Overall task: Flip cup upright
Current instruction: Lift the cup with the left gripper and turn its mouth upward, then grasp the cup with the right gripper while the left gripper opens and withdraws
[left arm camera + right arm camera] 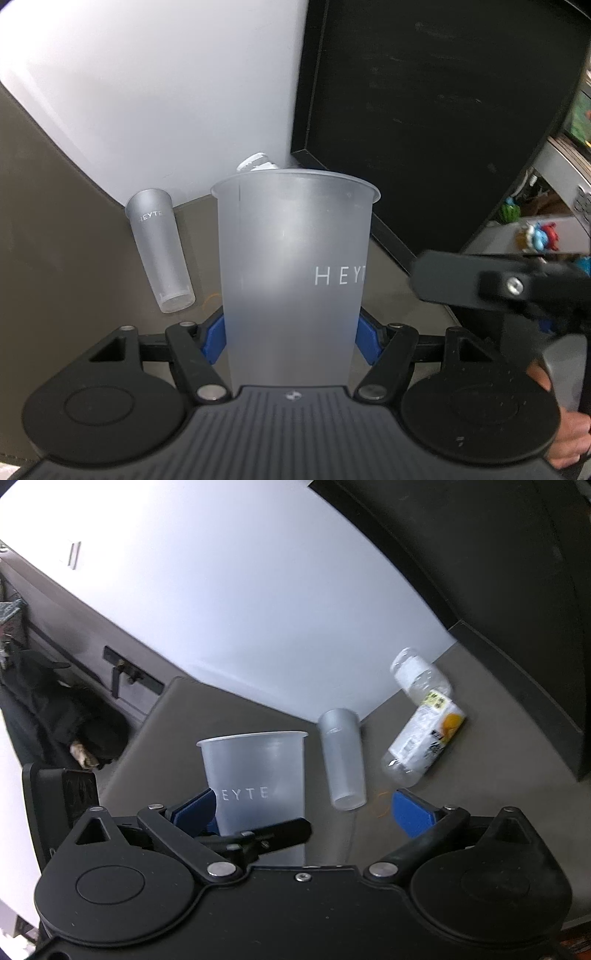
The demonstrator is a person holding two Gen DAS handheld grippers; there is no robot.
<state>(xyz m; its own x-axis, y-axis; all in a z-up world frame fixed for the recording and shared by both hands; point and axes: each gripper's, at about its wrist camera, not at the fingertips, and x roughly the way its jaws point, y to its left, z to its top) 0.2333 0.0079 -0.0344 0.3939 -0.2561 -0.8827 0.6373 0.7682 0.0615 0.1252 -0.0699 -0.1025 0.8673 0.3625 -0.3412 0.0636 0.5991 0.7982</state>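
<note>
A frosted plastic cup marked HEYTE stands upright with its mouth up, held between the blue pads of my left gripper, which is shut on its lower part. It also shows in the right wrist view. A second, slimmer frosted cup stands mouth down on the grey table, left of the held cup; it also shows in the right wrist view. My right gripper is open and empty, just right of the held cup.
A clear bottle with a white and yellow label lies on the table near the white wall. A black panel stands at the right. Shelves with small colourful items are at the far right.
</note>
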